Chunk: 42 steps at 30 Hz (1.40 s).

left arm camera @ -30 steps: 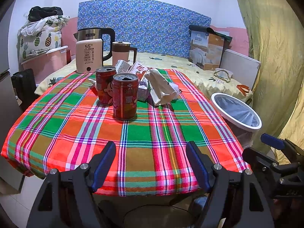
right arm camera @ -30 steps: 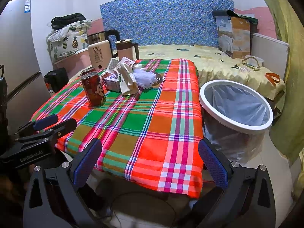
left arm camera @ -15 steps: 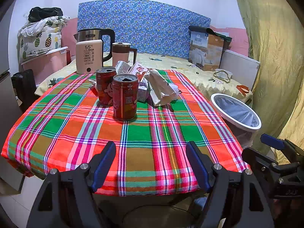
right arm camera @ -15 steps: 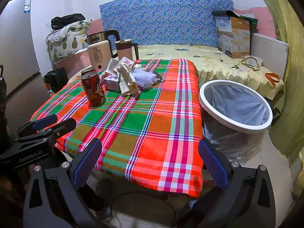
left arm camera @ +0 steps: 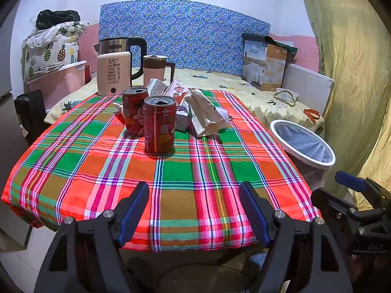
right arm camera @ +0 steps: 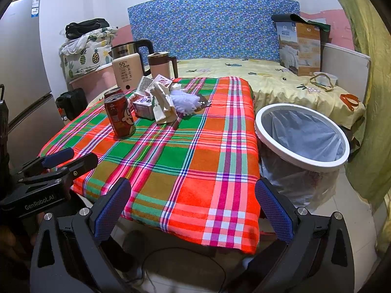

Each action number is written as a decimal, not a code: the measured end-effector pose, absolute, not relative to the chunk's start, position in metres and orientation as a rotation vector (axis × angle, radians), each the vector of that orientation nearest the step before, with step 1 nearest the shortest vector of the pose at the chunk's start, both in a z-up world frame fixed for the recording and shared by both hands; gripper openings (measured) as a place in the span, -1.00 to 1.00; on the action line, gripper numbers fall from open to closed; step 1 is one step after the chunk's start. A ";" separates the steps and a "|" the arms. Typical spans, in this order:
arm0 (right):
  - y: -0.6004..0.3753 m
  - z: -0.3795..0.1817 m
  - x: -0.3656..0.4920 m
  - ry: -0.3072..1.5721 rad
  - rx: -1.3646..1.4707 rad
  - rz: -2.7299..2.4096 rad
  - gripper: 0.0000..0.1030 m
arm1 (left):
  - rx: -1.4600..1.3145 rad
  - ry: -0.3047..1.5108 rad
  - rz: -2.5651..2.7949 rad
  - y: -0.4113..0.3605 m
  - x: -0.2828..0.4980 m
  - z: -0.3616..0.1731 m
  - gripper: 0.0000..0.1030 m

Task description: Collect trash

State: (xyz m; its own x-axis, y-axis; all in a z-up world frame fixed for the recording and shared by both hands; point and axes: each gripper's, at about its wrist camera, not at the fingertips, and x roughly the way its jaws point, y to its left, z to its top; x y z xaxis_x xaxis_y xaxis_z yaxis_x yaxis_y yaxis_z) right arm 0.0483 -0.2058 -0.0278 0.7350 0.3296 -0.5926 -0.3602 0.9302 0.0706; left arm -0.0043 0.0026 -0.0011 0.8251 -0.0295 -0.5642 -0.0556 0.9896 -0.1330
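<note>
Two red drink cans stand on the plaid tablecloth: the nearer can [left arm camera: 159,124] [right arm camera: 120,115] and a second can [left arm camera: 134,111] behind it. Beside them lie a crumpled paper bag [left arm camera: 205,113] [right arm camera: 162,103], small cartons [left arm camera: 182,119] and a white fluffy wad [right arm camera: 187,100]. A white-rimmed trash bin [left arm camera: 303,144] [right arm camera: 301,138] with a liner stands on the floor right of the table. My left gripper [left arm camera: 194,206] is open, hovering at the table's near edge. My right gripper [right arm camera: 193,210] is open too, near the front right corner, empty.
A kettle [left arm camera: 114,69] and a pink mug [left arm camera: 156,69] stand at the table's far edge. Behind is a bed with a cardboard box [left arm camera: 265,64]. A yellow curtain [left arm camera: 354,73] hangs on the right, a fridge [right arm camera: 22,73] stands on the left.
</note>
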 end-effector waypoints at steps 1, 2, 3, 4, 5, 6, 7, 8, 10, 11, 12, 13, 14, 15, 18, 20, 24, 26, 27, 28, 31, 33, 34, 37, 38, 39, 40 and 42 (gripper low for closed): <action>-0.206 -0.028 0.048 0.642 -0.049 0.379 0.98 | -0.146 0.601 0.014 0.003 -0.004 -0.001 0.51; -0.206 -0.028 0.048 0.642 -0.050 0.380 0.98 | -0.147 0.601 0.014 0.003 -0.004 -0.001 0.51; -0.206 -0.028 0.048 0.642 -0.050 0.380 0.98 | -0.146 0.601 0.014 0.002 -0.005 -0.001 0.51; -0.206 -0.028 0.048 0.642 -0.050 0.380 0.98 | -0.146 0.601 0.014 0.003 -0.004 -0.001 0.51; -0.206 -0.028 0.048 0.642 -0.049 0.380 0.98 | -0.146 0.601 0.014 0.003 -0.004 -0.001 0.51; -0.206 -0.028 0.048 0.643 -0.049 0.381 0.98 | -0.147 0.601 0.013 0.003 -0.004 -0.001 0.51; -0.206 -0.028 0.048 0.641 -0.050 0.382 0.98 | -0.147 0.601 0.014 0.003 -0.004 -0.001 0.51; -0.206 -0.028 0.048 0.640 -0.051 0.383 0.98 | -0.146 0.601 0.015 0.003 -0.004 -0.001 0.51; -0.206 -0.028 0.048 0.642 -0.050 0.381 0.98 | -0.146 0.601 0.016 0.003 -0.005 -0.001 0.51; -0.206 -0.028 0.048 0.643 -0.050 0.381 0.98 | -0.146 0.601 0.015 0.003 -0.005 -0.001 0.51; -0.206 -0.028 0.048 0.643 -0.050 0.380 0.98 | -0.146 0.601 0.016 0.002 -0.005 -0.001 0.51; -0.206 -0.028 0.048 0.643 -0.049 0.380 0.98 | -0.145 0.601 0.016 0.002 -0.005 -0.001 0.51; -0.206 -0.028 0.048 0.644 -0.049 0.379 0.98 | -0.144 0.600 0.016 0.003 -0.005 -0.001 0.51; -0.206 -0.027 0.048 0.644 -0.049 0.379 0.98 | -0.144 0.600 0.016 0.002 -0.005 -0.001 0.51; -0.207 -0.027 0.048 0.645 -0.048 0.379 0.98 | -0.142 0.600 0.018 0.003 -0.005 0.000 0.51; -0.206 -0.028 0.049 0.647 -0.048 0.378 0.98 | -0.141 0.601 0.019 0.003 -0.005 0.000 0.51; -0.206 -0.030 0.051 0.651 -0.049 0.377 0.98 | -0.150 0.611 0.009 0.006 -0.002 -0.003 0.51; -0.205 -0.030 0.053 0.654 -0.053 0.374 0.98 | -0.145 0.612 0.009 0.008 0.000 -0.004 0.51; -0.205 -0.030 0.054 0.654 -0.057 0.373 0.98 | -0.137 0.611 0.014 0.009 0.002 -0.005 0.51; -0.205 -0.030 0.056 0.654 -0.062 0.371 0.98 | -0.128 0.613 0.019 0.009 0.004 -0.007 0.51; -0.203 -0.030 0.063 0.665 -0.064 0.376 0.79 | -0.121 0.610 0.032 0.014 0.012 -0.009 0.51; -0.200 -0.031 0.070 0.678 -0.068 0.379 0.69 | -0.115 0.615 0.044 0.018 0.020 -0.011 0.51; -0.199 -0.031 0.073 0.679 -0.071 0.382 0.63 | -0.109 0.620 0.048 0.020 0.025 -0.011 0.51; -0.194 -0.029 0.082 0.681 -0.077 0.395 0.53 | -0.123 0.625 0.045 0.028 0.039 -0.012 0.51; -0.192 -0.029 0.085 0.682 -0.077 0.403 0.51 | -0.129 0.625 0.046 0.031 0.044 -0.013 0.51; -0.190 -0.028 0.088 0.683 -0.080 0.408 0.46 | -0.129 0.624 0.051 0.034 0.050 -0.013 0.51; -0.189 -0.027 0.091 0.683 -0.081 0.416 0.41 | -0.128 0.622 0.054 0.035 0.053 -0.013 0.51; -0.185 -0.026 0.098 0.686 -0.077 0.438 0.32 | -0.132 0.615 0.061 0.040 0.062 -0.012 0.51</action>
